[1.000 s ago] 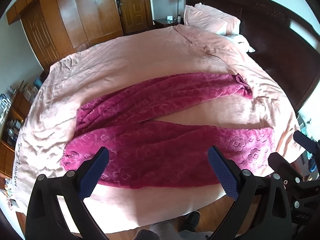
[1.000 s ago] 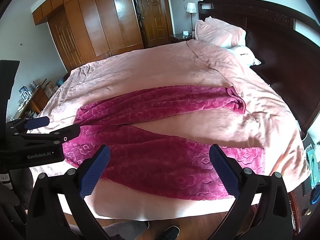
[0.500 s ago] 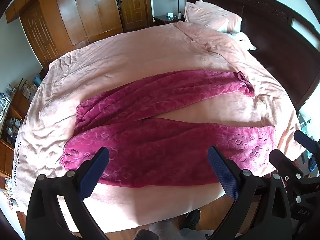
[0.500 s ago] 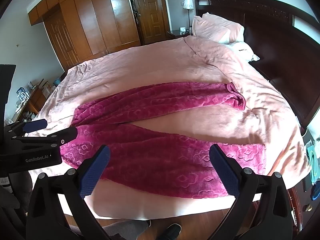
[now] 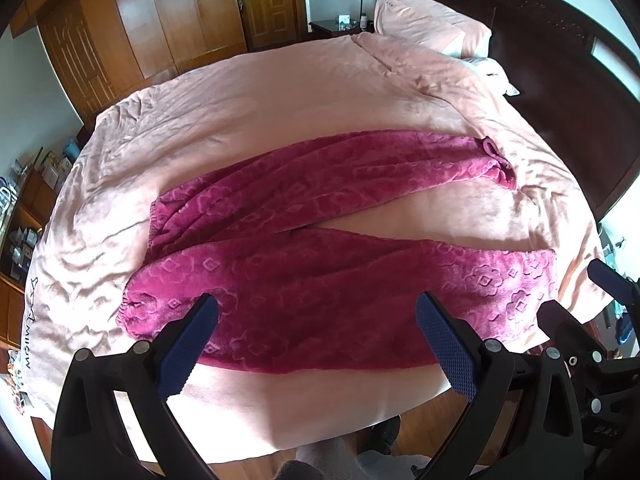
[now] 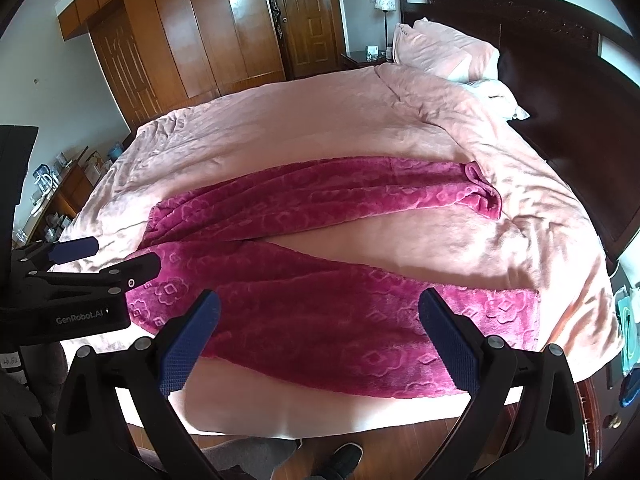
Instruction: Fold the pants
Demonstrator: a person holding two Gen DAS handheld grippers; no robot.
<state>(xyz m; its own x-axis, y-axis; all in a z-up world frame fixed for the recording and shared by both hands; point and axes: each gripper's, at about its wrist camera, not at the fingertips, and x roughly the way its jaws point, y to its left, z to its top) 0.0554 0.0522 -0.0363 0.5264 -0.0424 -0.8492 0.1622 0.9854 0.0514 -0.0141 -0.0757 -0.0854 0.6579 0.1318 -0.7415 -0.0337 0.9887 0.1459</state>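
Bright daylight, sharp focus, bowed fisheye edges

Magenta fleece pants (image 5: 304,280) (image 6: 320,280) embossed with a flower pattern lie spread flat across a pink bed, waistband at the left and both legs running to the right. The legs part in a narrow V: the far one angles toward the headboard and ends in a bunched, curled-over cuff, while the near one runs smooth and flat along the bed's front edge to a straight-cut hem. The gathered waistband is rumpled, with soft folds where the two legs meet.
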